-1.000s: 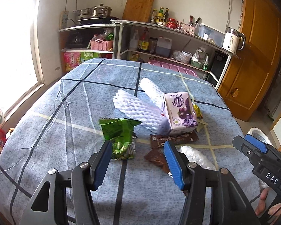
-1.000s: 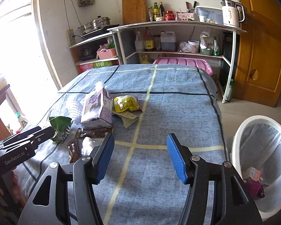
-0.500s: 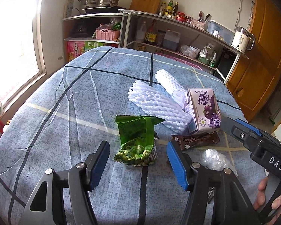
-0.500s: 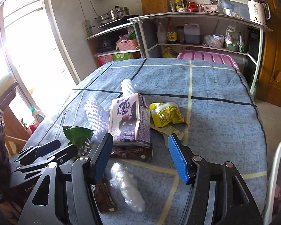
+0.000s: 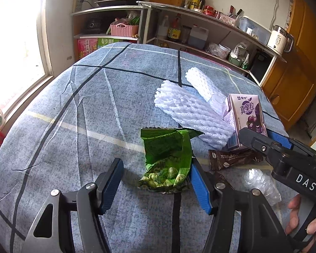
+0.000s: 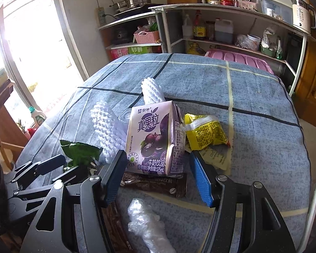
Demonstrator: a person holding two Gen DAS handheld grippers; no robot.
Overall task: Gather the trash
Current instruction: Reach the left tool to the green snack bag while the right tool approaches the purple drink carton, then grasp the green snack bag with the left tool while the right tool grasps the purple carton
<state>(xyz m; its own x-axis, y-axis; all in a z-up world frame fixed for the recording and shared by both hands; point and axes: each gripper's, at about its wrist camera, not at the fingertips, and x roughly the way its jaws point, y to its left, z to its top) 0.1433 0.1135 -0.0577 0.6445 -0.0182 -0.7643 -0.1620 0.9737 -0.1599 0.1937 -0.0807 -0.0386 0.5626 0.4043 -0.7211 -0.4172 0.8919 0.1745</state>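
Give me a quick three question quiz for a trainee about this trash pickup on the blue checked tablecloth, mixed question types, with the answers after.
1. True or false: the left gripper is clamped on the green snack bag.
2. Which item stands upright between the right gripper's open fingers? A) yellow packet B) purple milk carton C) foam fruit net
3. Fill in: the brown coffee sachet lies flat in front of the ____.

Key
1. False: the bag lies between open fingers; whether the blue pad touches its edge cannot be told.
2. B, the purple milk carton; the yellow packet and foam fruit net lie beside it.
3. Carton.
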